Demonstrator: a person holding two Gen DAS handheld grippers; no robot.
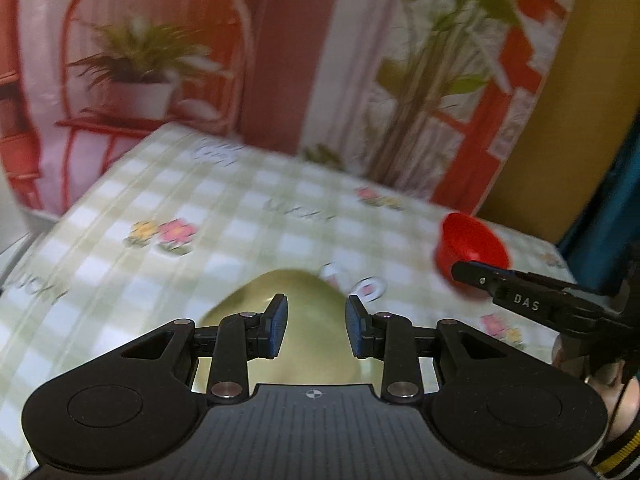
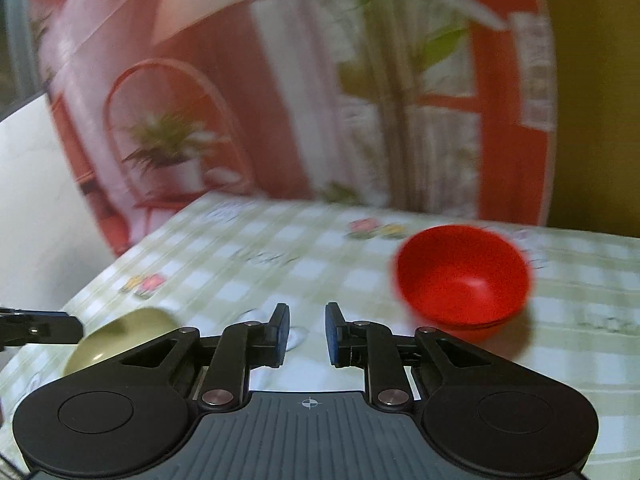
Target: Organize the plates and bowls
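Observation:
A yellow-green bowl (image 1: 316, 344) sits on the checked tablecloth right under my left gripper (image 1: 316, 326), whose jaws stand open and empty above it. The same bowl shows at the lower left of the right wrist view (image 2: 120, 334). A red bowl (image 2: 462, 276) stands upright on the cloth, ahead and to the right of my right gripper (image 2: 307, 330), which is open and empty. In the left wrist view the red bowl (image 1: 472, 246) lies at the right, partly behind the right gripper's finger (image 1: 516, 294).
The table (image 1: 180, 200) carries a green-and-white checked cloth with flower prints. A printed backdrop (image 1: 280, 60) with plants and red frames stands along the far edge. A white wall (image 2: 36, 208) is at the left.

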